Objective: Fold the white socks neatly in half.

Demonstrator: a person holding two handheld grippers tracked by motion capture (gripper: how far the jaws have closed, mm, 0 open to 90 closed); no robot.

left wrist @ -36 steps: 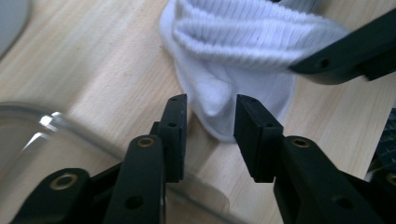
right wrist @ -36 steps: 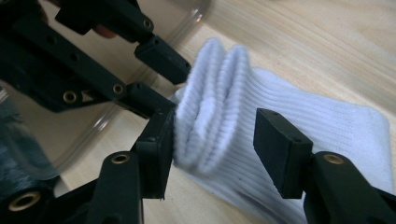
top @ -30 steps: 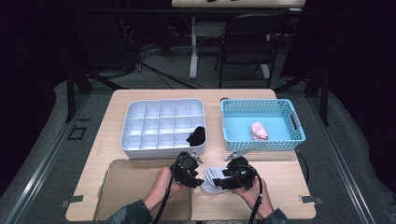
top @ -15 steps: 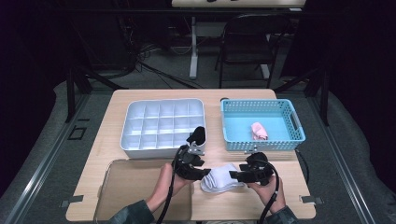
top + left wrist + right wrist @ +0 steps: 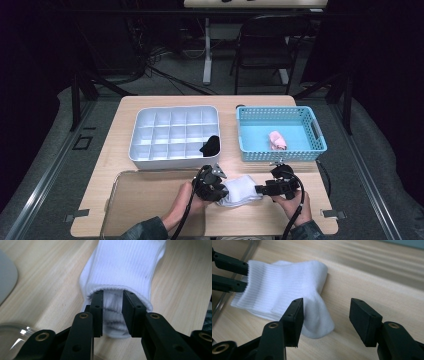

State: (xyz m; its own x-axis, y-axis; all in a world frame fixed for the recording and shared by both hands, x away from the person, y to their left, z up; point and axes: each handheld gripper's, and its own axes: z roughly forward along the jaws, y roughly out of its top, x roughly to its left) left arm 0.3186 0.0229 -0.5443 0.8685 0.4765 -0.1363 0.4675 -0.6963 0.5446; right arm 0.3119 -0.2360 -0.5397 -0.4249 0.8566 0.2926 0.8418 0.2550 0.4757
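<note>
A white ribbed sock lies folded on the wooden table near its front edge. My left gripper is at the sock's left end. In the left gripper view both jaws of the left gripper sit inside the cuff of the sock, a gap between them; they have just been closing, with inner fabric loose between them. My right gripper is at the toe end. In its own view the right gripper stands open, its left jaw beside the toe of the sock.
A white compartment tray stands behind, with a black sock in one front-right cell. To its right a blue basket holds a pink bundle. A clear tray lies at the front left.
The right gripper has moved right, away from the left one, and the sock, bunched before, now lies stretched out between them. The left gripper has shifted slightly.
</note>
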